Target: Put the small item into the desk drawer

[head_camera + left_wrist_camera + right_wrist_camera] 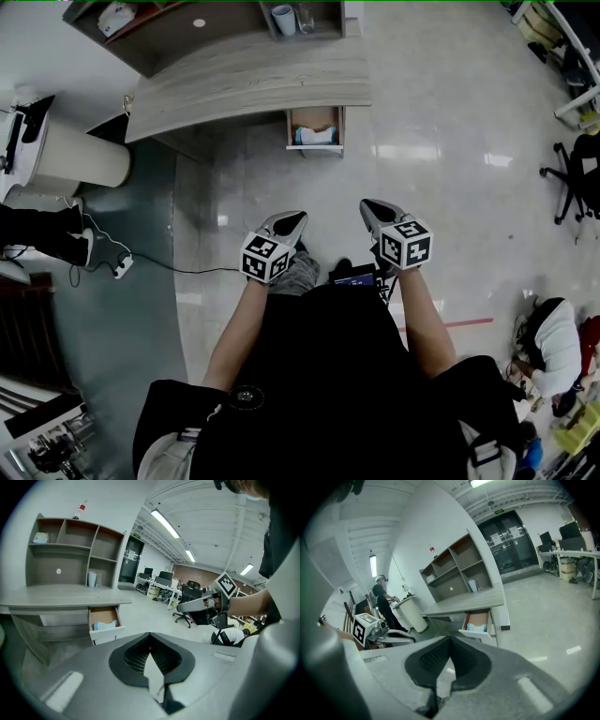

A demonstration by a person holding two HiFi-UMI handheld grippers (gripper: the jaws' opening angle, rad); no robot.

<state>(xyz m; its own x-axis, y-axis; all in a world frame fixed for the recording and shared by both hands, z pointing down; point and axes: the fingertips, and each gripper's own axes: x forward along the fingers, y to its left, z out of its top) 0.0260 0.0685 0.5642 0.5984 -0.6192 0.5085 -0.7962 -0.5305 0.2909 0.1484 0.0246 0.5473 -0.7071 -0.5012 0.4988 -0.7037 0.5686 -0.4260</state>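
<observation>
The grey desk (248, 80) stands ahead of me with its drawer (314, 131) pulled open. A light blue item (315, 137) lies inside the drawer, which also shows in the left gripper view (105, 620) and the right gripper view (478, 623). Both grippers hang in the air in front of the person's body, well short of the desk. My left gripper (298, 217) has its tips together (150, 633) with nothing between them. My right gripper (367, 203) is likewise shut and empty (450, 638). It is visible from the left gripper view (206, 603).
A brown shelf unit (206, 23) with cups sits on the desk. A white round stand (70, 155) is at the left, with a cable and power strip (122, 267) on the floor. An office chair (572, 178) and a crouching person (553, 352) are at the right.
</observation>
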